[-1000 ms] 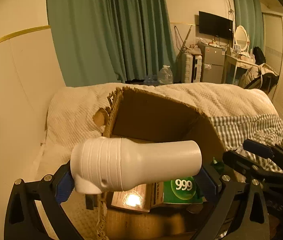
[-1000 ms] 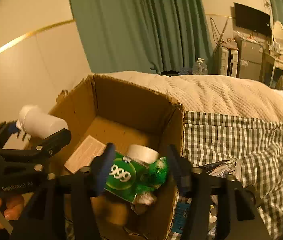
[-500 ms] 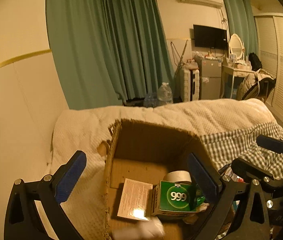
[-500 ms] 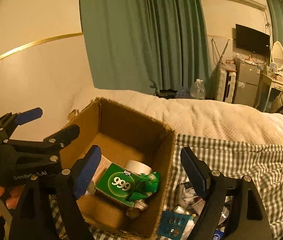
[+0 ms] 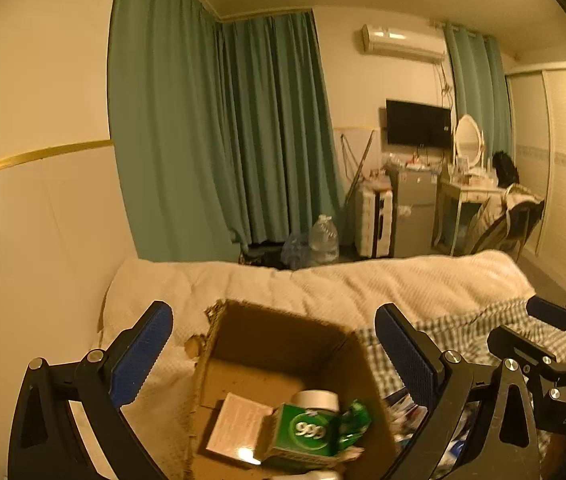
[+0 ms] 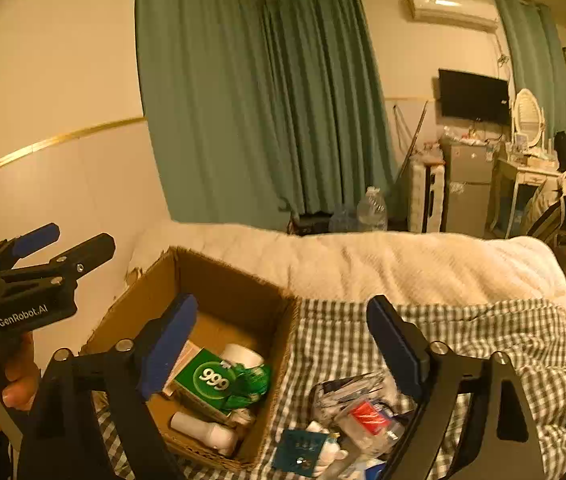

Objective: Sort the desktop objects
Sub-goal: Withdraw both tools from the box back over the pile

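Note:
An open cardboard box point(image 6: 219, 300) sits on the bed, half on a green checked cloth point(image 6: 483, 340). Inside lie a white bottle point(image 6: 203, 432) on its side, a green "999" carton point(image 6: 207, 380), a white tape roll point(image 5: 317, 400) and a paper leaflet point(image 5: 235, 424). My left gripper point(image 5: 273, 340) hangs open above the box's near left side with nothing in it; the right wrist view shows it too point(image 6: 71, 242). My right gripper point(image 6: 283, 332) hovers over the box's right wall. Its jaws are opening and nothing is between them.
Several loose small items point(image 6: 363, 412) lie heaped on the checked cloth right of the box. A cream quilt point(image 6: 403, 260) covers the bed behind. A wall point(image 5: 43, 240) runs close on the left. Curtains point(image 5: 223, 140) and furniture stand far back.
The left gripper, shut on the white bottle over the box a second ago, let it go, and the bottle now lies in the box. Both grippers rose and drew back; the right jaws widened.

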{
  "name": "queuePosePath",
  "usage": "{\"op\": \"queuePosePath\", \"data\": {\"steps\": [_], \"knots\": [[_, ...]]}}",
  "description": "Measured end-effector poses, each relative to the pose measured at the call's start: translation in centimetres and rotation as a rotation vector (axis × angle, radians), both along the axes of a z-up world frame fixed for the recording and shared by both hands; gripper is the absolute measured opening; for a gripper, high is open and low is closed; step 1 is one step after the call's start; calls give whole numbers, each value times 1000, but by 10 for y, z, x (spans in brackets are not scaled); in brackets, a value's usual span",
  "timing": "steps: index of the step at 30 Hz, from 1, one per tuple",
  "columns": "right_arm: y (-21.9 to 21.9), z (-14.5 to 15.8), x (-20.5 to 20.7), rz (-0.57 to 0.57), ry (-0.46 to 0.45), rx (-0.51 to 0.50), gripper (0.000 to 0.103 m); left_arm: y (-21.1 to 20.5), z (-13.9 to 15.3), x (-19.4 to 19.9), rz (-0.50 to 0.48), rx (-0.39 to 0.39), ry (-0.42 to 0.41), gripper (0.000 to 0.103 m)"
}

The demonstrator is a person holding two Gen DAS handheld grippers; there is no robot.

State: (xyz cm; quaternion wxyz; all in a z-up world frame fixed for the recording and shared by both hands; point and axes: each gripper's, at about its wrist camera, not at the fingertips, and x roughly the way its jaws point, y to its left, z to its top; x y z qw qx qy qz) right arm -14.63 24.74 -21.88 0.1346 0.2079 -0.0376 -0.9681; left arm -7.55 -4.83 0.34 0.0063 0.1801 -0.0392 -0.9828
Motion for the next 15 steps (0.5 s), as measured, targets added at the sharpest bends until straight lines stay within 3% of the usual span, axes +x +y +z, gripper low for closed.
{"op": "queuePosePath", "data": {"steps": [4,9,15], "knots": [[18,9,11,-22,27,-4,93,15,9,10,-12,30,26,103],[41,15,23,-54,53,-3,101,23,15,18,-60,152,23,103],[62,16,32,-77,65,11,103,42,17,25,-62,149,46,103]]}}
